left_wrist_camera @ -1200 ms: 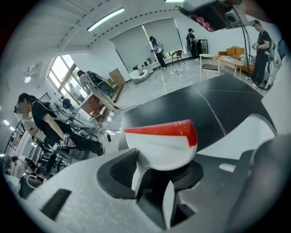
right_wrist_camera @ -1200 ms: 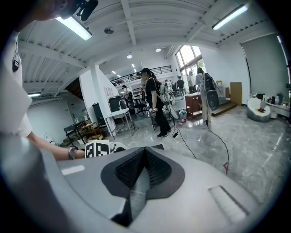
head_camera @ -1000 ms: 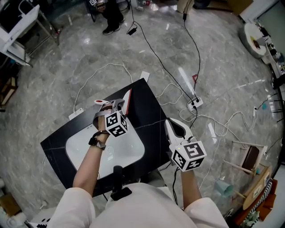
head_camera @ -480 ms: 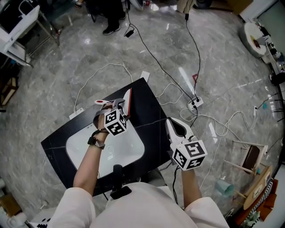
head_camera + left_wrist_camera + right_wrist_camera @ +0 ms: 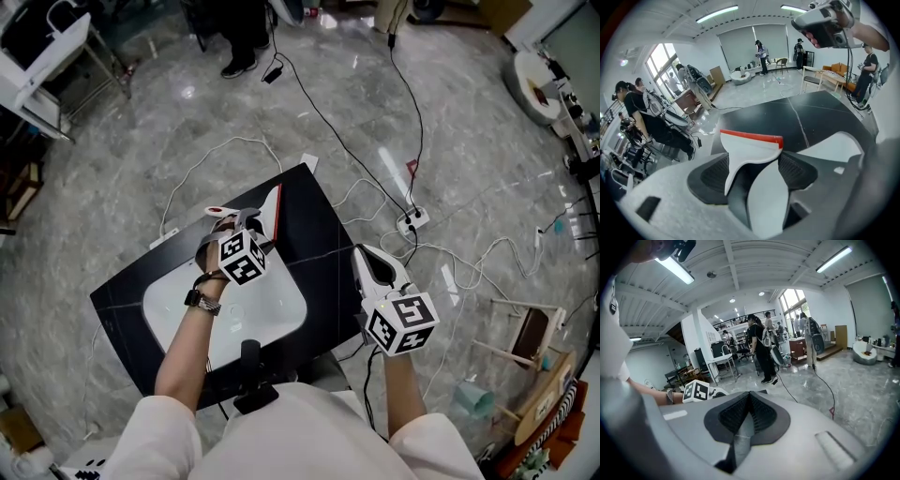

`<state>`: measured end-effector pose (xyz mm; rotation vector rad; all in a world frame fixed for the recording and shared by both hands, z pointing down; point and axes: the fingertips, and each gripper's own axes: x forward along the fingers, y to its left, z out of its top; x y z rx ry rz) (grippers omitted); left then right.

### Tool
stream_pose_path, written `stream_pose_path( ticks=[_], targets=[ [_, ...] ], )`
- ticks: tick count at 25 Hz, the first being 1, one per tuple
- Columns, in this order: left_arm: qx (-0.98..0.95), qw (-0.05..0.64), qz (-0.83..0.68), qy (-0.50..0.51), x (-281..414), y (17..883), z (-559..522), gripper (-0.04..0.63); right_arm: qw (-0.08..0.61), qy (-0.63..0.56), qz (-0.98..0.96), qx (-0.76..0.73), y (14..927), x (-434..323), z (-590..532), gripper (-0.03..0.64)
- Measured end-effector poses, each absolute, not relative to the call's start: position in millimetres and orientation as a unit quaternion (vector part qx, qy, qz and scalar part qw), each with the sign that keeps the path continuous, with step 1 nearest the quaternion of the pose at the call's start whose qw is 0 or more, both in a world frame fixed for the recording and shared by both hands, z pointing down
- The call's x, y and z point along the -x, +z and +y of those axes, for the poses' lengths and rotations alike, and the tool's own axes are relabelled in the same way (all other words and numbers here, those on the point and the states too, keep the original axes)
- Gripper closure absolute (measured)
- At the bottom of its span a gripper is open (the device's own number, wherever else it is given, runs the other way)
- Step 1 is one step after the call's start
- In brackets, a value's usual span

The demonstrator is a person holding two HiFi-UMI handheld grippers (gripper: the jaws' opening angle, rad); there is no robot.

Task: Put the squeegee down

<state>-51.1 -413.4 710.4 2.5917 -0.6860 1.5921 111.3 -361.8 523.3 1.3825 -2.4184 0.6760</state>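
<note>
A black rectangular countertop stands on a grey marble floor strewn with cables, with a white rounded sink basin set into it and a black faucet at the near side. The white plastic squeegee with a red blade edge appears to rest on the countertop at its far edge, beyond the basin, blade pointing away from the person. The left gripper hangs over it, angled steeply down. Its jaws have just been opening and now stand wide, with the squeegee's handle between them; in the left gripper view, dark gaps show on either side of the handle, so the pads no longer seem to press on it. The right gripper is held apart to the right, off the countertop's side, jaws together with nothing in them. The likely risk is in pulling away: a pad may catch the flared head or handle and drag the squeegee. As it lies close to the far edge, a nudge could tip it onto the floor.
</note>
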Motion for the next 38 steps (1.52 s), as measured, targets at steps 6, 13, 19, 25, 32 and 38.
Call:
stream_pose_path(
  ticks=[6,13,19,25,32,38],
  targets=[
    [-0.837,0.02,-0.242,0.49,60,686,-402,0.264,0.126,0.212,-0.844,-0.476,503,-106,-352,0.611],
    [-0.836,0.005,-0.264,0.481,75,656,-378,0.268,0.113,0.186,-0.854,-0.473,476,-98,-333,0.611],
    [-0.836,-0.012,-0.298,0.461,88,620,-357,0.292,0.099,0.158,-0.862,-0.471,446,-93,-316,0.611],
    [-0.86,0.007,-0.361,0.359,98,554,-333,0.382,0.092,0.119,-0.874,-0.463,412,-85,-292,0.611],
    [-0.87,-0.018,-0.401,0.287,117,485,-293,0.458,0.1,0.074,-0.882,-0.455,382,-63,-261,0.611],
    [-0.868,-0.031,-0.44,0.229,128,434,-254,0.537,0.1,0.048,-0.891,-0.44,361,-50,-226,0.611]
  ],
)
